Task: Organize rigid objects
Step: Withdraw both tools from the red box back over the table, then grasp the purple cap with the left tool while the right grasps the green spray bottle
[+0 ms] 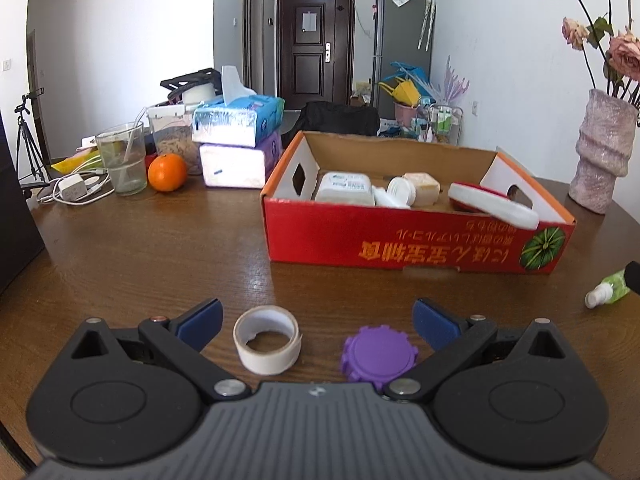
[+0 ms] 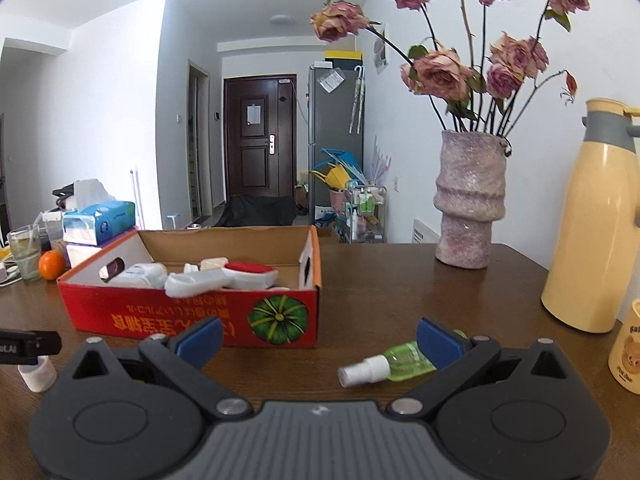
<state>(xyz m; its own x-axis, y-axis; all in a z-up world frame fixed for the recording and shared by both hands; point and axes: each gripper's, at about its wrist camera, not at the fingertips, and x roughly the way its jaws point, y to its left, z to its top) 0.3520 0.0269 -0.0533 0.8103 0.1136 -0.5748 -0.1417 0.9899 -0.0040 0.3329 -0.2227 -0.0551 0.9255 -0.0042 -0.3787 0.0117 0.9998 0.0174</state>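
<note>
A red cardboard box (image 1: 400,240) (image 2: 192,312) stands on the wooden table, holding white containers (image 1: 346,190) and a red-and-white brush (image 1: 492,202). My left gripper (image 1: 316,320) is open; a white tape roll (image 1: 267,338) and a purple ridged lid (image 1: 378,354) lie on the table between its blue pads. My right gripper (image 2: 318,338) is open too, with a green spray bottle (image 2: 394,362) lying on its side against the right pad (image 2: 438,342), nozzle pointing left. That bottle (image 1: 608,288) shows at the right edge of the left wrist view.
Tissue packs (image 1: 240,136), an orange (image 1: 167,172), a glass (image 1: 122,158) and chargers crowd the table's far left. A pink vase of dried roses (image 2: 470,200), a cream thermos (image 2: 592,216) and a bear cup (image 2: 626,356) stand to the right.
</note>
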